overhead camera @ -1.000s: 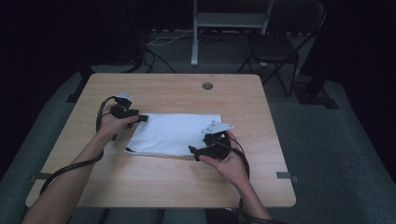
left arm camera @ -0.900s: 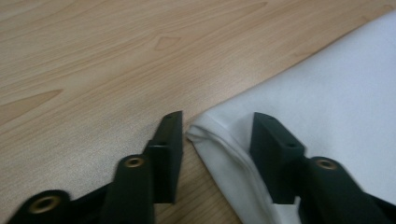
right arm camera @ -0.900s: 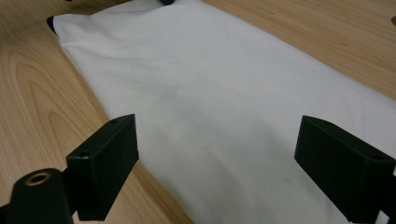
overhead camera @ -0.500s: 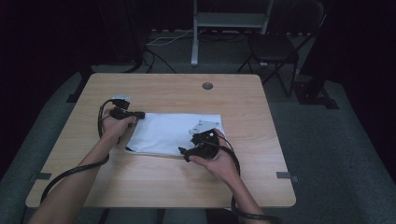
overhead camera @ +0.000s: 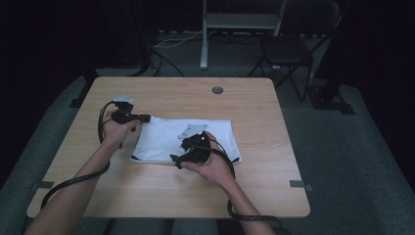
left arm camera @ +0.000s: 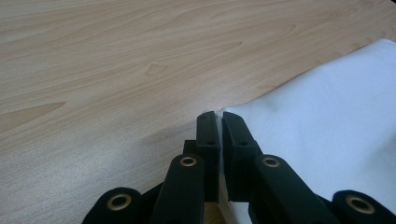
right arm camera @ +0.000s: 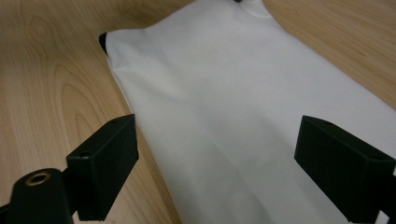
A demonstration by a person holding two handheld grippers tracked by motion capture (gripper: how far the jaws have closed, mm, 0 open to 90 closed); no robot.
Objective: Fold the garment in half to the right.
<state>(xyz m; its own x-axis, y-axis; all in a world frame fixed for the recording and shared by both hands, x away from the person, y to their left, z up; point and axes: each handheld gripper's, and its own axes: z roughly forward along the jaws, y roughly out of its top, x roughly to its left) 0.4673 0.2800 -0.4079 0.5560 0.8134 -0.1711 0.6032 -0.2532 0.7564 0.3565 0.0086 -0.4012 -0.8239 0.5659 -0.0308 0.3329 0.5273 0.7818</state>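
Wood-grain table (overhead camera: 161, 196) is sitting in a dark room, with a black chair (overhead camera: 288, 49) and a metal stand (overhead camera: 240, 22) standing behind it. White folded cloth (overhead camera: 164, 139) is lying flat near the table's middle, with dark trim showing along its near edge. Left gripper (overhead camera: 146, 118) is lying low at the cloth's far-left corner; in the left gripper view its jaws (left arm camera: 218, 133) have just been closing and are now pinching that corner's edge, pads pressing on fabric. Right gripper (overhead camera: 174, 159) is hovering over the cloth's near edge, toward its middle. In the right gripper view its jaws are standing wide apart, one pad (right arm camera: 109, 163) over bare wood beside the cloth (right arm camera: 243, 116), the other over the fabric, gripping nothing. Cables (overhead camera: 68, 183) are trailing off both grippers toward the near table edge.
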